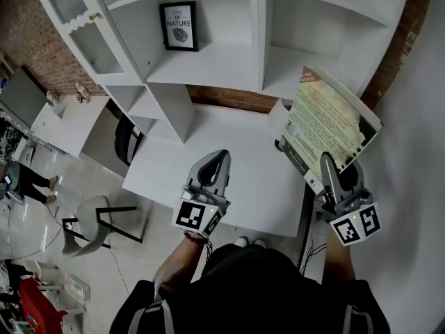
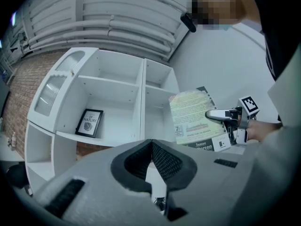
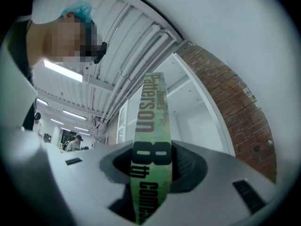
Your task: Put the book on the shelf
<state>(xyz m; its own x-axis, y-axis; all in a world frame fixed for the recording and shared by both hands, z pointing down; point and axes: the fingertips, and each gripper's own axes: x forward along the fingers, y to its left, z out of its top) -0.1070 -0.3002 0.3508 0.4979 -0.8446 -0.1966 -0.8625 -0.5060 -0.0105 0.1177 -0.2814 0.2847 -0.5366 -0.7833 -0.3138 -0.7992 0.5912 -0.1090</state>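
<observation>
Catching on the front edge of the white shelf [image 1: 222, 65] is the likely mishap. The book [image 1: 327, 120] hangs tilted before the shelf's lower right compartment, not yet inside, and is pinched only near one corner of its spine, so it could pivot or slip in the pads. The shelf is a boxy grid of smooth painted boards; the book is a thin, glossy paperback with a pale green cover. The right gripper [image 1: 327, 164] clamps the book between dark ribbed pads. The left gripper [image 1: 217, 160] — jaws closed on nothing — hangs before the shelf's middle. A small black-framed print [image 1: 179, 26] stands in the shelf's left compartment.
</observation>
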